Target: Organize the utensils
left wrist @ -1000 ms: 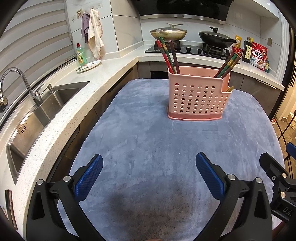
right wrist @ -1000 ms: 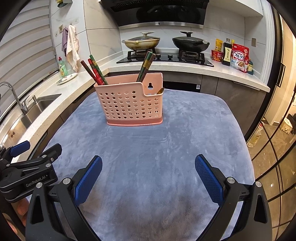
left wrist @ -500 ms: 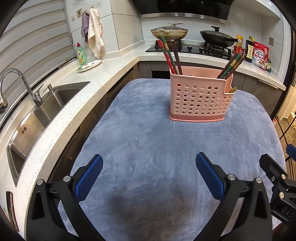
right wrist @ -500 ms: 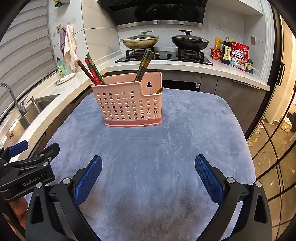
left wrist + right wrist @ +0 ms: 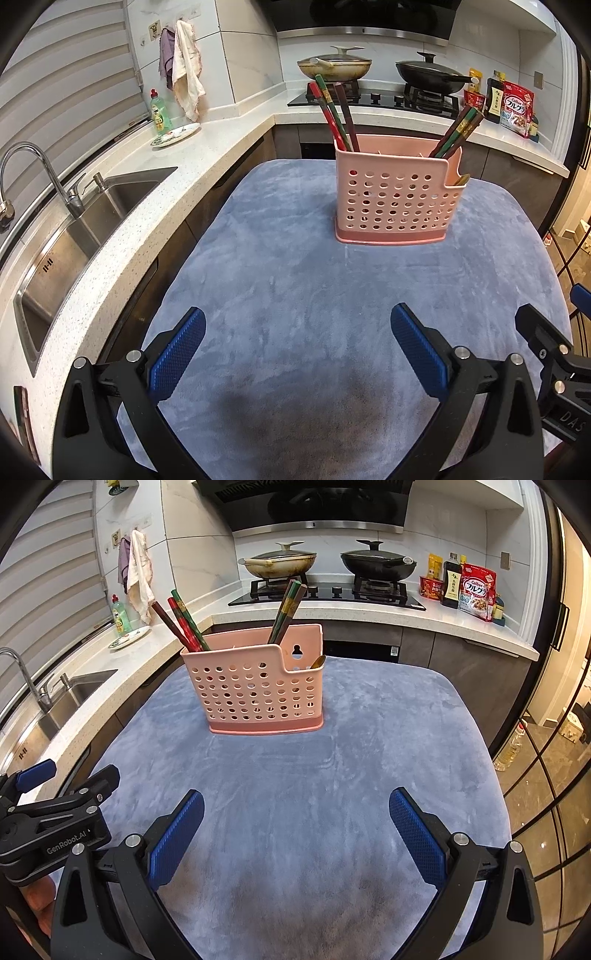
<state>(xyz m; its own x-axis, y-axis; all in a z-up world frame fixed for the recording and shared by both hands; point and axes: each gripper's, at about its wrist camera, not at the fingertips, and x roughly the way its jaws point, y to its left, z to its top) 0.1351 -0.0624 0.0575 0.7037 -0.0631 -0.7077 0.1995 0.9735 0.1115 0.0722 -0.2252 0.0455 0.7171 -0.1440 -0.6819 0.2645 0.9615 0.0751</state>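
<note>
The left claw (image 5: 297,350) hangs low over the near part of the worktop (image 5: 295,288), its 2 blue-padded fingers (image 5: 176,354) spread wide with nothing between them. The right claw (image 5: 295,830) is posed the same way, jaws wide and empty, just beside the left one; each shows at the edge of the other's view.

The worktop wears a soft grey-blue cloth, bare in front of both claws. Toward its far side stands a pink perforated utensil basket (image 5: 397,201), upright on its base and well apart from both claws. In its left end lean 3 chopsticks (image 5: 334,114) in red, green and dark brown, tilted to the left. A second bunch of chopsticks (image 5: 458,131) leans to the right out of the basket's right part. In the lower cut-out corner at the right end, a brownish-gold utensil tip (image 5: 317,662) pokes up; what kind of utensil it is cannot be told.

Beyond the worktop, a white stone counter (image 5: 155,206) runs along the left with a steel sink (image 5: 74,236) and tap (image 5: 40,173). A hob (image 5: 328,592) at the back carries 2 lidded pans (image 5: 280,562), with packets and bottles (image 5: 461,589) to its right.
</note>
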